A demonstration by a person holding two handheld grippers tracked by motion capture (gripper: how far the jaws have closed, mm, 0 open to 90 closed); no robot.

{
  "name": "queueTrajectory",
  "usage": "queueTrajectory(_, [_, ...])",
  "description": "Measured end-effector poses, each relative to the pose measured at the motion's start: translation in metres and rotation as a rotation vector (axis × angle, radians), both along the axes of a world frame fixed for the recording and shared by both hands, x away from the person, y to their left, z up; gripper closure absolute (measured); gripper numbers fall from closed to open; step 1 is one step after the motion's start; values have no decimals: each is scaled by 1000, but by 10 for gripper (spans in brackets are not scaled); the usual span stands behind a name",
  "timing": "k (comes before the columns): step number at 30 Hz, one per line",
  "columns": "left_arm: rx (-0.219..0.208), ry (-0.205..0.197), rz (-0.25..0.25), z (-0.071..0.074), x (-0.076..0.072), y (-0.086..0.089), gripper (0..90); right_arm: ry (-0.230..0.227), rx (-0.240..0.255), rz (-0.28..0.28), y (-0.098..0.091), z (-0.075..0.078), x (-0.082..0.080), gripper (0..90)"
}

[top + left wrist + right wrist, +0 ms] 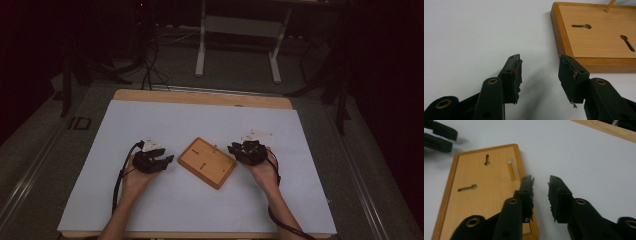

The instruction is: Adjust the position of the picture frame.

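Flat rectangular wooden board (207, 162) flanked by left tool (167, 161) at 9 o'clock, right tool (231, 148) at 3; both parted, empty. Edge grasp judged next.

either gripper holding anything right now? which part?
Nothing is held. The left gripper is open over the white sheet beside the wooden board; the right gripper is open at the board's edge, near its peg.

High view dim, its surroundings near black from 9 to 3 o'clock; gripper views evenly bright, soft shadows, slight blur at 10 o'clock.
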State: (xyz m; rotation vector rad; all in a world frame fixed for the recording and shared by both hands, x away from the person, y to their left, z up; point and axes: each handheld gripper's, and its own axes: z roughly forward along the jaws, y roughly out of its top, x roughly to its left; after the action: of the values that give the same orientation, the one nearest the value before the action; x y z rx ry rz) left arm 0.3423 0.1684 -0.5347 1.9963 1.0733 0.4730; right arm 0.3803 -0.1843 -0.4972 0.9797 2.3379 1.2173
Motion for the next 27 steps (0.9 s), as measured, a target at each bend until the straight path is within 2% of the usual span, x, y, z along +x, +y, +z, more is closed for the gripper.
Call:
queueTrajectory(11, [13,4,-1,-1,0,-1,526,26,21,31,16,-8,6,683])
queueTrajectory(27, [31,11,-6,-3,1,-3,526,27,27,76,35,-11,8,669])
